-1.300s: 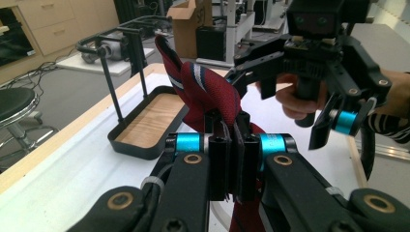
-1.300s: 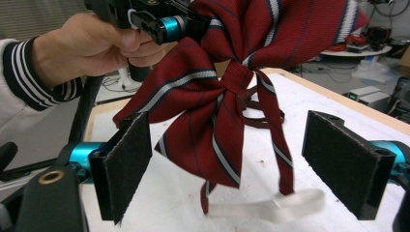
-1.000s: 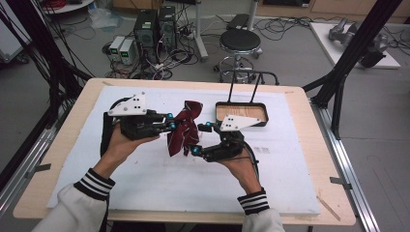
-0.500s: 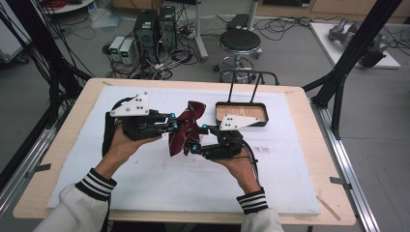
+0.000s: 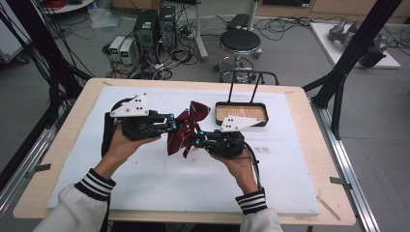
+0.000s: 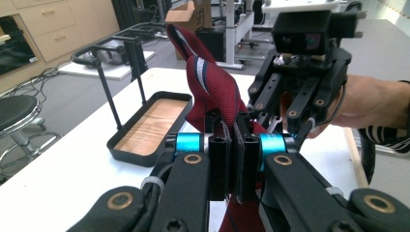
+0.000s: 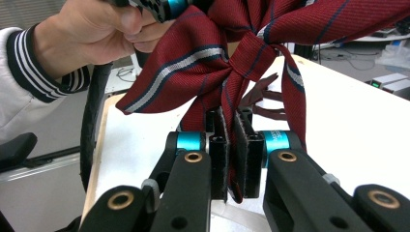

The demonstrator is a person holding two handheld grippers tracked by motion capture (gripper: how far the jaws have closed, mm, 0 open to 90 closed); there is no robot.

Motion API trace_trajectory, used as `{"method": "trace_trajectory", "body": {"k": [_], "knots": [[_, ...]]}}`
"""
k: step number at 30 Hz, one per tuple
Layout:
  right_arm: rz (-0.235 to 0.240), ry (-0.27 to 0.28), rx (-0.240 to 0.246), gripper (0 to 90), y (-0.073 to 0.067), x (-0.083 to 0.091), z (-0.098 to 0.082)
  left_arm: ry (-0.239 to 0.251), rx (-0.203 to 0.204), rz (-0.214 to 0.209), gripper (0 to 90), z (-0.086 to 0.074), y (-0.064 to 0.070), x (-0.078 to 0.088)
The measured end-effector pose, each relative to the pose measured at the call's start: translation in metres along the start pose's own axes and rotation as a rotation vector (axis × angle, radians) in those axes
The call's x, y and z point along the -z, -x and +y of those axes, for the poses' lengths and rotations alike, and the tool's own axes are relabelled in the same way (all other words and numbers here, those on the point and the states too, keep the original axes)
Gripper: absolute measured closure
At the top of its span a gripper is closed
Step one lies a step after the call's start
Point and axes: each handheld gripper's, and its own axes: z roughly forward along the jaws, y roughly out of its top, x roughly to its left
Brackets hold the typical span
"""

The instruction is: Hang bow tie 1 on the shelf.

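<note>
The right gripper had its two black jaws pressed together on a fold of the dark red striped tie. The jaws had just been closing, and the cloth was between them. In the right gripper view the fabric went up from the pads into a knot just above them, with one broad striped end spreading to the left of the knot and a narrow band falling on the right side of the jaws. Beyond the knot, the person's left hand was seen with its striped sleeve cuff.

The left gripper was also clamped on the tie. Its pads pinched a thin strip of the cloth, and the rest of the tie rose above them. Just behind this cloth, in the left gripper view, the right gripper faced it from the opposite side.

In the high view the tie hung above the white mat, between the left gripper and the right gripper, which were close together. Farther away, beyond the right gripper, stood a black tray with a wooden floor and a tall handle.
</note>
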Motion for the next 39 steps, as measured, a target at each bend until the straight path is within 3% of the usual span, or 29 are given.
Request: {"method": "trace_trajectory", "body": {"k": [5,6,9,10,11,12,13,14,21,24,30,39], "knots": [[-0.005,-0.006,0.004,86.2,-0.001,0.002,0.0,-0.002,0.01,0.007,86.2,-0.002,-0.002,-0.001],[-0.006,-0.011,0.007,86.2,-0.001,0.002,0.001,-0.008,0.009,0.02,81.0,-0.003,-0.002,-0.002],[-0.016,-0.011,0.008,86.1,-0.001,0.005,0.001,-0.015,0.019,0.056,53.1,-0.004,-0.001,-0.003],[-0.016,-0.011,0.008,86.1,-0.001,0.005,0.001,-0.022,0.026,0.069,53.1,-0.005,-0.002,-0.003],[-0.027,-0.002,0.001,86.1,0.0,0.007,0.001,-0.017,0.039,0.077,34.2,-0.005,-0.002,-0.004],[-0.03,0.004,0.001,86.1,0.001,0.009,0.001,-0.019,0.042,0.1,27.5,-0.006,-0.003,-0.003],[-0.03,0.004,0.001,86.1,0.001,0.009,0.001,-0.016,0.043,0.124,27.5,-0.007,-0.003,-0.003],[-0.041,0.008,-0.003,86.1,0.002,0.012,0.001,-0.009,0.048,0.131,17.4,-0.008,-0.004,-0.002],[-0.081,0.022,-0.006,86.1,0.004,0.02,0.002,0.042,0.044,0.149,14.3,-0.022,-0.007,0.01],[-0.107,0.036,-0.021,86.1,0.008,0.028,0.002,0.071,0.044,0.18,14.3,-0.036,-0.008,0.021],[-0.163,0.068,-0.028,86.2,0.012,0.037,0.003,0.08,0.046,0.23,14.3,-0.058,-0.008,0.032],[-0.246,0.081,-0.028,86.4,0.02,0.046,0.005,0.085,0.075,0.265,14.3,-0.088,-0.007,0.045]]}}
